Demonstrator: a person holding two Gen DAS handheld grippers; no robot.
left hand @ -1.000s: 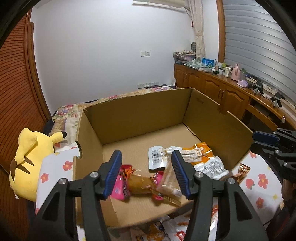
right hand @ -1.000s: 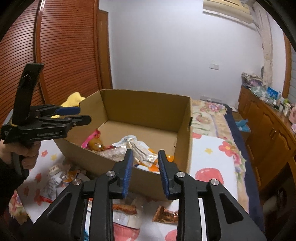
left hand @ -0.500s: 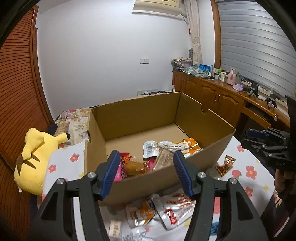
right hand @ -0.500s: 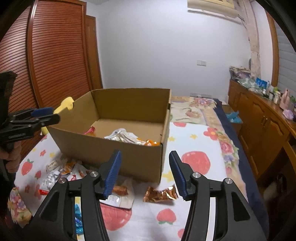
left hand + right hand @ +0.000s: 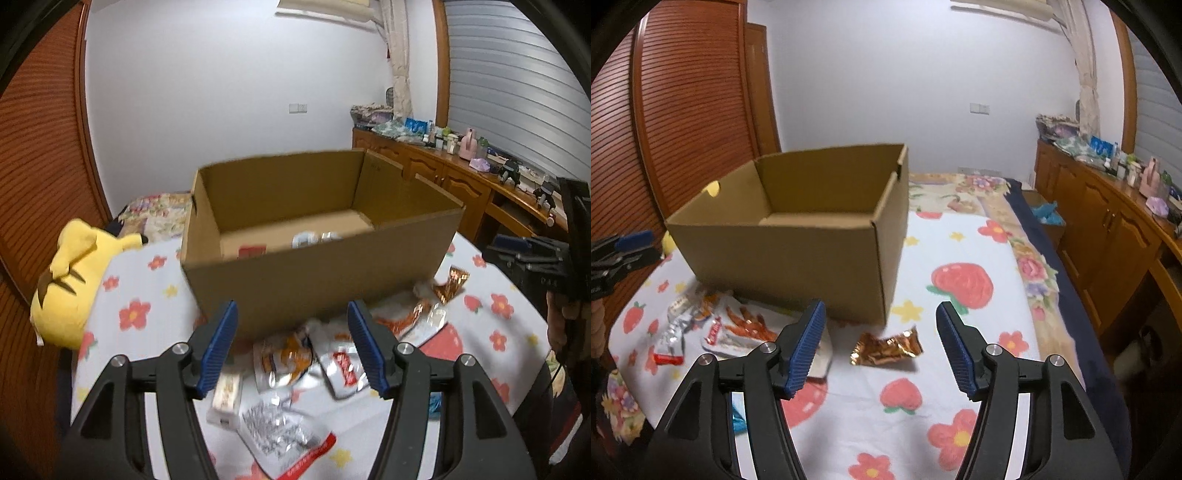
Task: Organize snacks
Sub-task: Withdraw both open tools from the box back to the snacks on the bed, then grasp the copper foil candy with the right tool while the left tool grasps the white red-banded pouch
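An open cardboard box [image 5: 321, 266] stands on the flowered bedsheet, also in the right wrist view [image 5: 798, 243]; a few snack packets show inside it [image 5: 310, 238]. Several loose packets lie in front of it: an orange-and-silver packet [image 5: 284, 360], a white-and-red one [image 5: 345, 369], a white bar [image 5: 227, 397] and a silver one [image 5: 280, 432]. My left gripper [image 5: 293, 349] is open and empty above them. My right gripper [image 5: 881, 347] is open and empty just above a copper foil packet [image 5: 886, 347]. A packet with orange sticks [image 5: 738, 332] lies left of it.
A yellow plush toy [image 5: 70, 284] lies left of the box. A wooden cabinet [image 5: 1108, 229] with bottles runs along the right wall. A slatted wooden door [image 5: 676, 122] is on the left. The right gripper shows in the left wrist view [image 5: 532, 258].
Both grippers have pulled back and down from over the box to the bedsheet in front of it. The right gripper has opened wider. The loose packets have come into view.
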